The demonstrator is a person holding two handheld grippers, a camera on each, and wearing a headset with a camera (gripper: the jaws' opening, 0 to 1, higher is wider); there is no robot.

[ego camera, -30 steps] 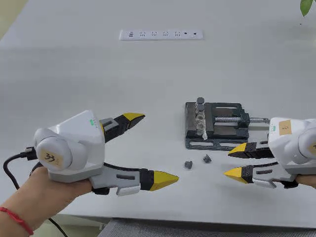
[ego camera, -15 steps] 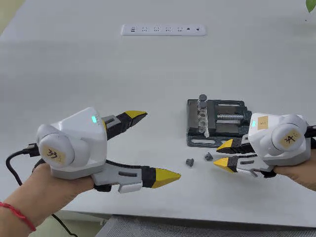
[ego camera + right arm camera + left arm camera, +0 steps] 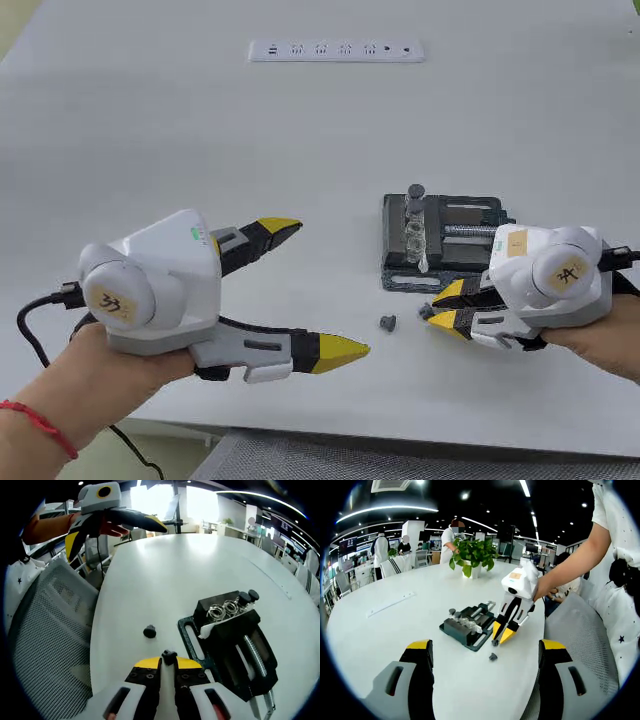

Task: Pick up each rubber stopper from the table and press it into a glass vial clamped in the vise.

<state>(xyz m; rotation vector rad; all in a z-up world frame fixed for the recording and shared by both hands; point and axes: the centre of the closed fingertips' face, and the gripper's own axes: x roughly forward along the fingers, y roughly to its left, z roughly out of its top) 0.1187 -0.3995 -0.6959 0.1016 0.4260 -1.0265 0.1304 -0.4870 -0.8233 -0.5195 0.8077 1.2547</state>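
Two small dark grey rubber stoppers lie on the white round table [image 3: 200, 130], just below the dark green metal vise [image 3: 396, 240] in the head view. One stopper [image 3: 386, 322] sits alone near the centre of the frame. The other stopper [image 3: 427, 311] lies at the yellow tips of the right gripper [image 3: 440, 306], whose white body is at the right edge. Its jaws stand close together with only a narrow gap. The right gripper view shows that stopper lodged between the tips, but whether the jaws pinch it or merely flank it cannot be told. The left gripper [image 3: 325, 288], at lower left, is spread wide and holds nothing.

A row of clear glass vials [image 3: 414, 238] stands clamped in the vise. In the right gripper view, two are open at the top and two carry dark stoppers. A white paper slip [image 3: 422, 264] hangs at the near end of the row.

A white power strip [image 3: 336, 50] lies at the top of the head view, well apart from the vise. A black cable [image 3: 30, 335] trails from the left gripper. A grey mesh chair [image 3: 45, 645] shows at the left of the right gripper view, and a potted green plant [image 3: 472, 555] stands on the table's far side in the left gripper view.

The right gripper's body covers the right end of the vise, and the vials are too small there to count.
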